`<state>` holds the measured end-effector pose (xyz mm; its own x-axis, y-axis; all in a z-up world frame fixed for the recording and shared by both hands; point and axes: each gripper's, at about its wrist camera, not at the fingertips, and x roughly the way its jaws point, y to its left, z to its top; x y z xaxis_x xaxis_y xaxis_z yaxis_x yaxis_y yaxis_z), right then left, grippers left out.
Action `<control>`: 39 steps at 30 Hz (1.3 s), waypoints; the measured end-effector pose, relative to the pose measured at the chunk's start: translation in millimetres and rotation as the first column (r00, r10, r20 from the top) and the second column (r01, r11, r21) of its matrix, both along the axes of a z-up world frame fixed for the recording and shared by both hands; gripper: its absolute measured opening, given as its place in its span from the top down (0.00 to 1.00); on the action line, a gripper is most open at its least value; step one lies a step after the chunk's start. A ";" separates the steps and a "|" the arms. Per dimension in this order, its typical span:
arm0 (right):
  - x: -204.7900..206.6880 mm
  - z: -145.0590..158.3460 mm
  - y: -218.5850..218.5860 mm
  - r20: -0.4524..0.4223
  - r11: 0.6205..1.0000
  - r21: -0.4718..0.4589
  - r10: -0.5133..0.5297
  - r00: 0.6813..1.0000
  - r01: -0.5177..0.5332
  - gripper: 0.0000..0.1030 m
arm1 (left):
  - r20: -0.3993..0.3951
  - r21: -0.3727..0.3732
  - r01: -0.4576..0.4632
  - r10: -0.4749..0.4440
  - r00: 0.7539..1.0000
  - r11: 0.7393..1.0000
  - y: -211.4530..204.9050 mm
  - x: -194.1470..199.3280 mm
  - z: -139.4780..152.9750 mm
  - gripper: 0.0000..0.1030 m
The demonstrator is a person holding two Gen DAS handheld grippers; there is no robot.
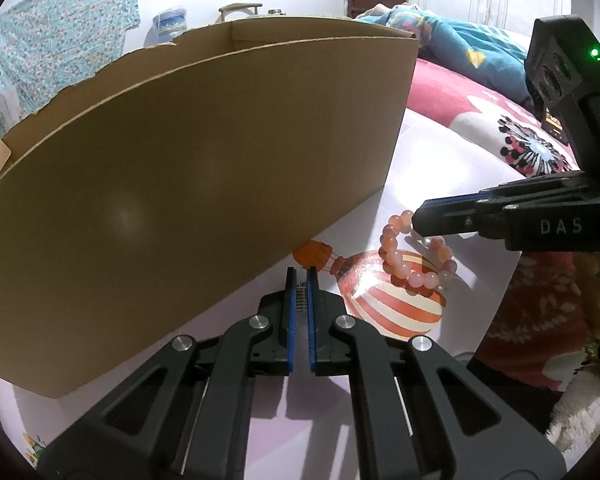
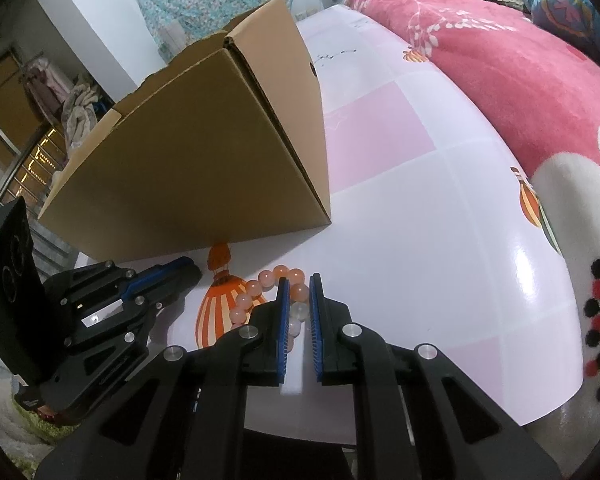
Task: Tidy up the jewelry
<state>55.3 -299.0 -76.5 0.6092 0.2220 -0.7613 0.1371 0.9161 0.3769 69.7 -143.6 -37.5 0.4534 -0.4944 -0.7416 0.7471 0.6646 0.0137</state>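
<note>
A bracelet of pink-orange beads point(image 1: 414, 258) lies on the white and pink table point(image 1: 440, 160). It also shows in the right wrist view point(image 2: 260, 290). My right gripper point(image 2: 299, 282) stands over it with the jaws narrowly apart around part of the bead ring; in the left wrist view its tip point(image 1: 420, 220) touches the beads. My left gripper point(image 1: 301, 274) is nearly closed, with a small metal piece point(image 1: 301, 300) between its pads, low by the foot of the brown cardboard box point(image 1: 200, 168). The box also shows in the right wrist view point(image 2: 204, 160).
A pink patterned blanket point(image 2: 500, 72) covers the bed to the right of the table. A hot-air-balloon print point(image 1: 396, 304) marks the table under the bracelet. The table edge point(image 2: 540, 400) is close at the right front.
</note>
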 end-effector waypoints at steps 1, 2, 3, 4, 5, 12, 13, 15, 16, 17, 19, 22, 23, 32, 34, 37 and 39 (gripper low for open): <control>-0.8 1.7 0.4 0.005 1.000 -0.003 0.000 1.000 0.000 0.90 | 0.000 -0.003 0.000 0.000 1.000 1.000 0.7 -0.3 1.2 0.96; -1.9 3.6 0.8 0.012 1.000 -0.006 0.000 1.000 0.000 0.90 | 0.000 -0.009 -0.001 0.001 1.000 1.000 2.2 -1.1 3.0 0.96; -3.0 5.7 1.3 0.019 1.000 -0.008 0.002 1.000 -0.002 0.90 | 0.000 -0.012 -0.003 0.003 1.000 1.000 3.1 -2.0 4.3 0.96; -4.0 7.4 1.6 0.024 1.000 -0.010 0.002 1.000 -0.002 0.90 | -0.001 -0.020 -0.008 0.008 1.000 1.000 5.4 -3.2 6.8 0.96; -5.2 10.1 2.0 0.032 1.000 -0.014 0.002 0.999 -0.002 0.90 | -0.006 -0.030 -0.011 0.010 1.000 1.000 7.4 -4.1 9.4 0.96; -12.7 31.1 4.1 0.097 1.000 0.001 0.012 0.995 -0.012 0.90 | 0.028 -0.074 -0.032 0.034 0.999 0.997 29.5 -17.9 35.1 0.96; -14.2 36.5 5.6 0.111 1.000 -0.005 0.013 0.994 -0.013 0.90 | 0.036 -0.083 -0.036 0.040 0.999 0.996 33.7 -20.2 40.5 0.96; -15.4 43.0 6.6 0.126 1.000 -0.011 0.018 0.992 -0.017 0.90 | 0.049 -0.097 -0.043 0.048 0.998 0.994 39.0 -23.7 48.7 0.96; -16.7 48.5 7.7 0.137 1.000 -0.018 0.021 0.990 -0.019 0.90 | 0.060 -0.107 -0.045 0.052 0.997 0.993 41.7 -25.8 54.7 0.96; -18.2 53.7 8.9 0.148 0.999 -0.026 0.026 0.989 -0.022 0.90 | 0.068 -0.115 -0.047 0.055 0.996 0.992 44.2 -27.4 59.4 0.96; -20.4 66.5 12.0 0.167 0.998 -0.056 0.044 0.985 -0.035 0.90 | 0.072 -0.138 -0.045 0.055 0.996 0.989 48.6 -29.5 70.9 0.96; -23.9 91.6 14.8 0.210 0.992 -0.113 0.071 0.975 -0.049 0.90 | 0.087 -0.176 -0.031 0.046 0.995 0.984 55.5 -30.4 93.2 0.96; -25.3 102.3 15.3 0.229 0.990 -0.133 0.081 0.970 -0.051 0.90 | 0.100 -0.184 -0.025 0.044 0.994 0.983 57.2 -30.3 101.2 0.96; -9.4 179.5 8.5 0.391 0.981 -0.181 0.132 0.911 -0.065 0.90 | 0.166 -0.273 0.005 0.042 0.985 0.962 60.5 -2.8 152.6 0.96; 2.2 185.9 8.0 0.404 0.979 -0.188 0.145 0.903 -0.073 0.90 | 0.131 -0.292 0.004 0.036 0.991 0.956 56.1 9.9 151.8 0.96; 19.9 185.1 9.2 0.399 0.978 -0.188 0.164 0.902 -0.095 0.90 | 0.021 -0.318 -0.014 0.022 1.000 0.948 42.3 36.8 140.1 0.96; 29.3 180.3 11.1 0.384 0.976 -0.187 0.174 0.907 -0.108 0.90 | -0.070 -0.325 -0.040 0.019 0.997 0.945 30.8 56.1 126.7 0.96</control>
